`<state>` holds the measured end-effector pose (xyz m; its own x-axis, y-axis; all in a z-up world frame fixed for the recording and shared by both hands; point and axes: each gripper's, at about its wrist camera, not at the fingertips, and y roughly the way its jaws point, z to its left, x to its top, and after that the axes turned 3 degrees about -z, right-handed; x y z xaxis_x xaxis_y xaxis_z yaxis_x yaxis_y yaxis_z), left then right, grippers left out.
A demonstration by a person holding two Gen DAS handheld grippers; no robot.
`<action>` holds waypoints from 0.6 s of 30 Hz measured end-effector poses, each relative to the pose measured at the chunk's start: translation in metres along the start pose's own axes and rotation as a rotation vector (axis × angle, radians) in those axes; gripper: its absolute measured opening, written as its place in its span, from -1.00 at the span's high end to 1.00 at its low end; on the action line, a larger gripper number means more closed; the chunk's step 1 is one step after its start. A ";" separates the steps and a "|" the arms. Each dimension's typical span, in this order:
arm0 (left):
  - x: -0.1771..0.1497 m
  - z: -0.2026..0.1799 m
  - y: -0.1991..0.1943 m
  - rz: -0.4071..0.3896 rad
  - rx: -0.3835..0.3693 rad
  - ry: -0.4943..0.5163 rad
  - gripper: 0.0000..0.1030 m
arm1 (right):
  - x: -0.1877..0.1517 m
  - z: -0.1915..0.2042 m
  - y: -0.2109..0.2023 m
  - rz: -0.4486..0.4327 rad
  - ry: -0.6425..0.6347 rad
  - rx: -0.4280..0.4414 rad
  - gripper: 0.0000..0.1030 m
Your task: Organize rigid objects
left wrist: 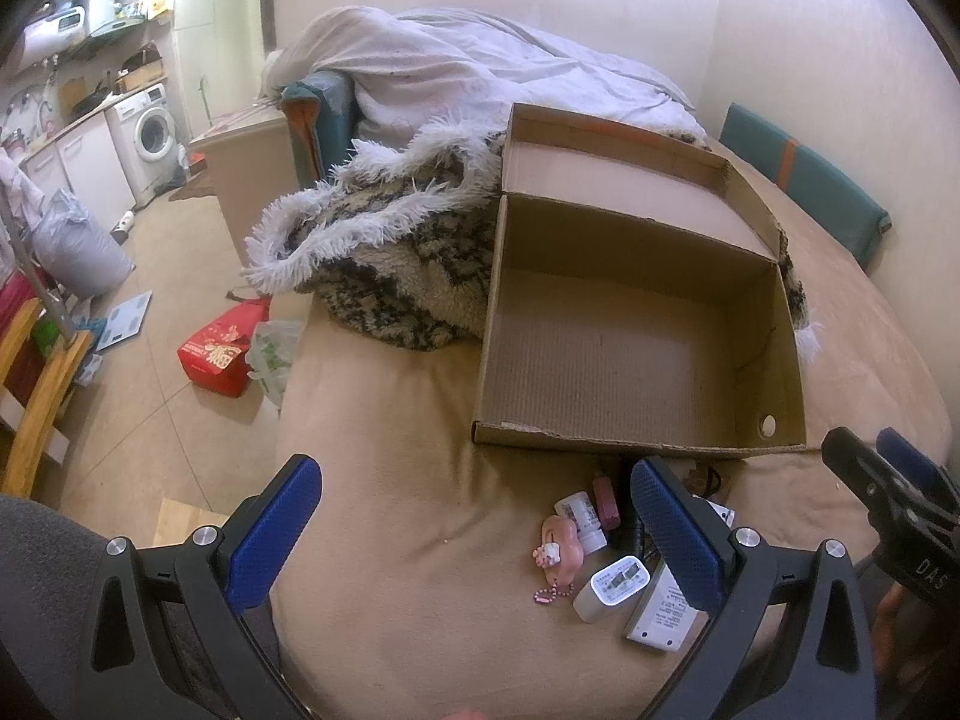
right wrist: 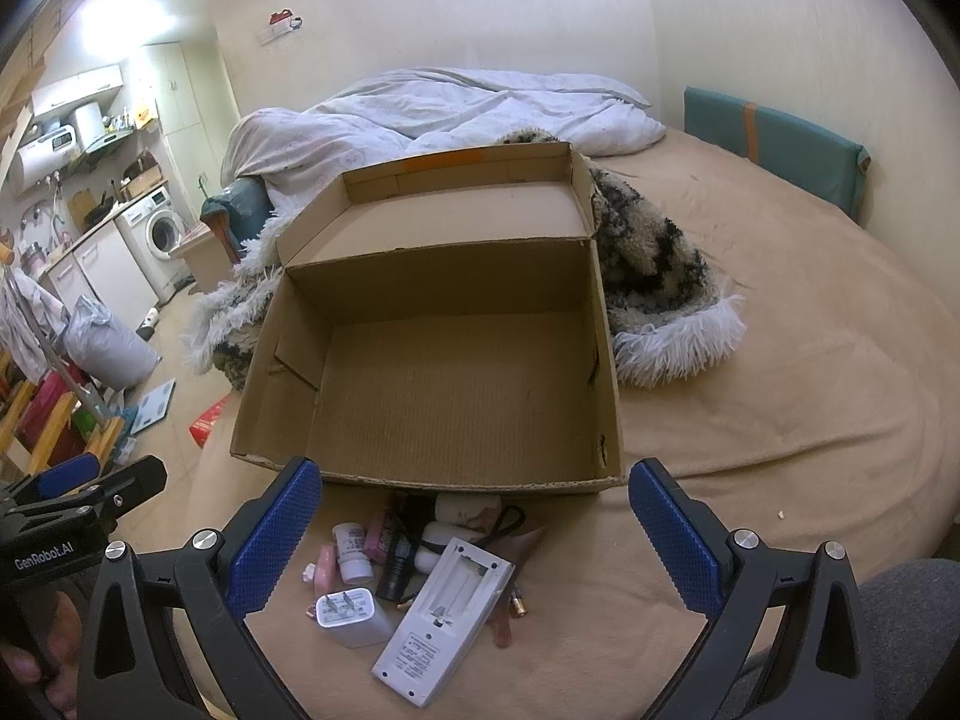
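Observation:
An open, empty cardboard box (left wrist: 774, 360) (right wrist: 606, 372) stands on the tan bed. In front of it lies a small pile: a white remote face down (right wrist: 444, 618) (left wrist: 660, 612), a white charger plug (right wrist: 351, 615) (left wrist: 612, 588), a small white bottle (right wrist: 351, 549) (left wrist: 579, 519), a pink keychain toy (left wrist: 561, 546), a pink case (right wrist: 381, 537) and a black cylinder (right wrist: 399, 564). My left gripper (left wrist: 477, 531) is open and empty, left of the pile. My right gripper (right wrist: 474, 534) is open and empty, above the pile.
A shaggy black-and-white blanket (left wrist: 390, 264) (right wrist: 654, 276) lies behind the box, a white duvet (right wrist: 432, 114) beyond it. The bed's left edge drops to a floor with a red bag (left wrist: 219, 351). A teal cushion (right wrist: 774, 144) leans on the right wall.

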<state>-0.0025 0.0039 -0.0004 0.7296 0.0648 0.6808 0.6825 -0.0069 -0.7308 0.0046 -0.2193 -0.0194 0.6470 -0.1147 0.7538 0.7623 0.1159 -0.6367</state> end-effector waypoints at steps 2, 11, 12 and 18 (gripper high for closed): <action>0.002 0.001 0.001 0.001 0.002 -0.002 -1.00 | 0.000 0.000 0.000 -0.001 -0.001 0.000 -1.00; 0.002 0.001 0.001 0.004 0.004 -0.007 -1.00 | 0.000 0.002 -0.002 0.001 -0.001 -0.001 -1.00; 0.002 0.001 0.001 0.002 0.006 -0.008 -1.00 | 0.000 0.000 -0.001 0.005 0.002 0.000 -1.00; 0.003 0.003 0.001 -0.002 0.017 -0.016 -1.00 | 0.003 -0.003 0.000 0.006 0.004 -0.002 -1.00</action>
<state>0.0001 0.0068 0.0006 0.7276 0.0810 0.6812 0.6828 0.0105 -0.7305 0.0067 -0.2226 -0.0176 0.6518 -0.1182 0.7492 0.7584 0.1144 -0.6417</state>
